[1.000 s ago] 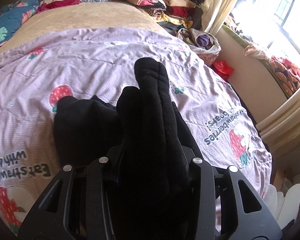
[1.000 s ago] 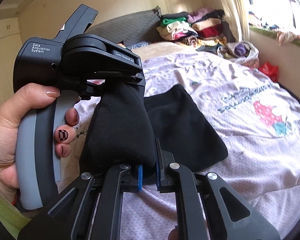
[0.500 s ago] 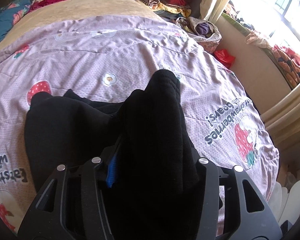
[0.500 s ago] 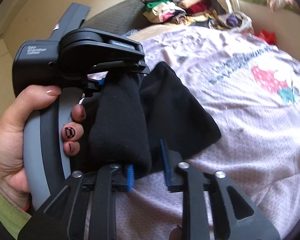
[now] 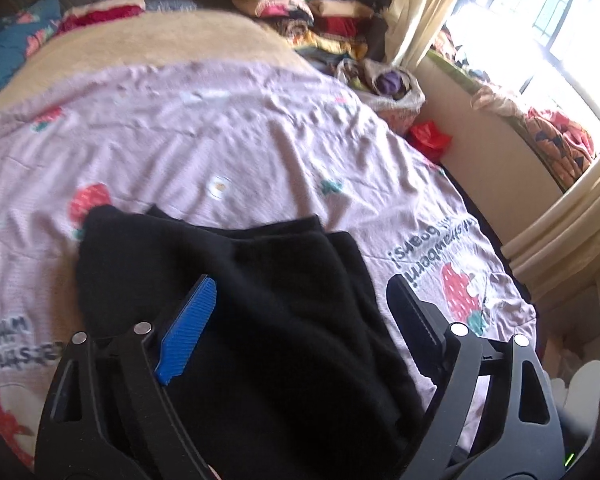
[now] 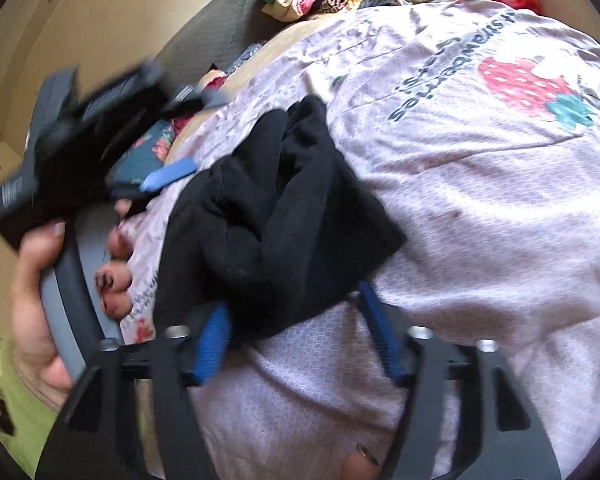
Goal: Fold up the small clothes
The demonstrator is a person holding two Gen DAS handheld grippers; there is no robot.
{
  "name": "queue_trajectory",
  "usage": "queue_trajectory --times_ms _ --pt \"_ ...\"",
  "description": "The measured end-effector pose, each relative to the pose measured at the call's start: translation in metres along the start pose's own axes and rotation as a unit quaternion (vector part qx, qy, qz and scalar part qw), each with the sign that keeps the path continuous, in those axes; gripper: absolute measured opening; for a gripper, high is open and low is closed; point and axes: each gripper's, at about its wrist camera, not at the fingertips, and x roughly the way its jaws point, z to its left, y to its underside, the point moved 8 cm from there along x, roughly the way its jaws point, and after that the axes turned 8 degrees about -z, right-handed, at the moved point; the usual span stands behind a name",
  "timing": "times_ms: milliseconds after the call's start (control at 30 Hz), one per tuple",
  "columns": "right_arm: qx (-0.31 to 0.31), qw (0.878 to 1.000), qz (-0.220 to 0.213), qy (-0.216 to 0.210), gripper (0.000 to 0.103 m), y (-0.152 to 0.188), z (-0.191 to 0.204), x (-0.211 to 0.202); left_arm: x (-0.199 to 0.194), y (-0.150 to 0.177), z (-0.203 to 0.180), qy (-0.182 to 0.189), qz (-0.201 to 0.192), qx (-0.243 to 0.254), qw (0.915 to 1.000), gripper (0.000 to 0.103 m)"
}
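A small black garment (image 5: pixel 236 280) lies folded on the pink strawberry bedspread (image 5: pixel 220 128). My left gripper (image 5: pixel 300 304) is open just above it, blue pad (image 5: pixel 186 328) to the left, and holds nothing. In the right wrist view the garment (image 6: pixel 284 204) lies bunched in folds. My right gripper (image 6: pixel 296 316) is open at its near edge, blue pads (image 6: pixel 212 340) on either side, not clamping it. The left gripper (image 6: pixel 168 172) shows blurred at the left, held by a hand.
Stacks of folded clothes (image 5: pixel 312 12) sit at the head of the bed, with a bag of laundry (image 5: pixel 384 84) beside them. A tan blanket (image 5: pixel 140 44) covers the far bed. A window and curtain (image 5: pixel 540 40) are to the right. A patterned pillow (image 5: pixel 4 56) lies far left.
Both grippers have opened and let go of the black garment. It dropped from its raised, stretched position onto the bedspread, and both grippers have pulled back from it.
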Motion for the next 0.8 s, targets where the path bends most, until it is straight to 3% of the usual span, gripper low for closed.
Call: queue_trajectory --times_ms 167,267,500,667,700,733,800 --pt "0.010 0.999 -0.028 -0.015 0.075 -0.040 0.003 -0.014 -0.021 0.017 0.039 -0.031 -0.009 -0.012 0.9994 0.081" --pt "0.002 1.000 -0.012 -0.012 0.076 -0.065 0.010 -0.001 -0.028 0.036 0.053 -0.044 -0.005 -0.008 0.9990 0.081" --pt "-0.048 0.993 0.068 0.078 0.076 -0.085 0.011 0.072 -0.031 0.067 0.062 -0.054 0.009 0.009 0.9985 0.081" --pt "-0.078 0.987 0.076 0.118 0.074 -0.086 0.011 0.097 -0.032 0.074 0.062 -0.046 0.011 0.007 0.9989 0.081" --pt "-0.090 0.985 0.073 0.127 0.066 -0.086 0.013 0.098 -0.032 0.074 0.062 -0.045 0.011 0.006 0.9989 0.081" --pt "-0.106 0.983 0.071 0.132 0.039 -0.086 0.017 0.099 -0.032 0.074 0.061 -0.044 0.011 0.007 0.9990 0.081" --pt "-0.152 0.976 0.072 0.142 0.014 -0.083 0.025 0.101 -0.032 0.074 0.060 -0.041 0.010 0.008 0.9991 0.083"
